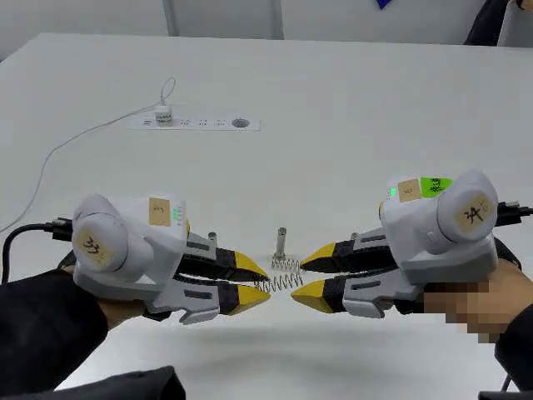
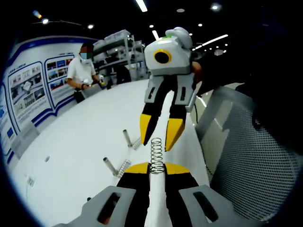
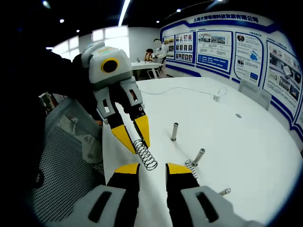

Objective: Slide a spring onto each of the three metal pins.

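The broad white tabletop (image 1: pixel 350 117) carried a white power strip (image 1: pixel 196 122) toward its far side, with a thin white cable (image 1: pixel 67 146) trailing off to the left edge. The room around it looked like a showroom, with blue-framed wall posters (image 3: pixel 227 47), ceiling strip lights (image 2: pixel 142 4) and a person in a white shirt (image 2: pixel 84 66) standing well away. A grey mesh chair back (image 2: pixel 246 146) stood close to the near table edge.

Short pins stood upright in a row on the table. The middle metal pin (image 1: pixel 281 242) had a loose spring (image 1: pixel 286 264) lying at its foot. The left-hand metal pin (image 1: pixel 212 240) was partly hidden behind the left gripper's body, and the right-hand metal pin (image 1: pixel 356 237) was tucked behind the right gripper's. In the left gripper view, a second loose spring (image 2: pixel 124 166) lay beside the nearest pin.

The left gripper (image 1: pixel 265 283) had its yellow-tipped jaws pressed onto one end of a coiled steel spring (image 1: pixel 279 283), which stuck out roughly level above the table. The right gripper (image 1: pixel 300 281) faced it tip to tip with its jaws spread. The spring's free end reached into that gap, and whether it touched either jaw could not be told. The held spring hung just in front of the middle pin, on the person's side and apart from it.
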Available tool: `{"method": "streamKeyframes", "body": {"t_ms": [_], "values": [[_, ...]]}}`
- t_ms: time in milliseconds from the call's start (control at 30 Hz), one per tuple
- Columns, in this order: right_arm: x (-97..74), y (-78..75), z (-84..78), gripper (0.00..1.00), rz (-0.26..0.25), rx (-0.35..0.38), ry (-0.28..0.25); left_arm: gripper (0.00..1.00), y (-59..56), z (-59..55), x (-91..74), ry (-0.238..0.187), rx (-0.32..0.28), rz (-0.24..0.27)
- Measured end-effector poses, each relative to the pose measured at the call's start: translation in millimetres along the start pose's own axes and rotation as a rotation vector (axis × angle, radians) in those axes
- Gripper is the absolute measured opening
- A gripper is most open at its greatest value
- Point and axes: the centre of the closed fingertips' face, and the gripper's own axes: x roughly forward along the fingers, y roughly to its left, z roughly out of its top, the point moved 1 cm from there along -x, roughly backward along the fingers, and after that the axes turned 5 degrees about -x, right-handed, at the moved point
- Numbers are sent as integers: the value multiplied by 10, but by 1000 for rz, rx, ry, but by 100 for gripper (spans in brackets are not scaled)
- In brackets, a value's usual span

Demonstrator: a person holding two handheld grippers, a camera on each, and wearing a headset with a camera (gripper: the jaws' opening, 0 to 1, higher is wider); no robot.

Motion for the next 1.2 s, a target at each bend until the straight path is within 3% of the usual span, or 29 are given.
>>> {"method": "streamKeyframes", "body": {"t_ms": [467,833,1200], "values": [[-28,107,44,13,41,-47,7,10,-67,11,26,-3,13,-23],[-52,174,250,12,59,-55,-8,10,-99,-11,57,4,14,-28],[-24,191,253,12,68,-104,92,10,-103,-23,108,1,18,-26]]}}
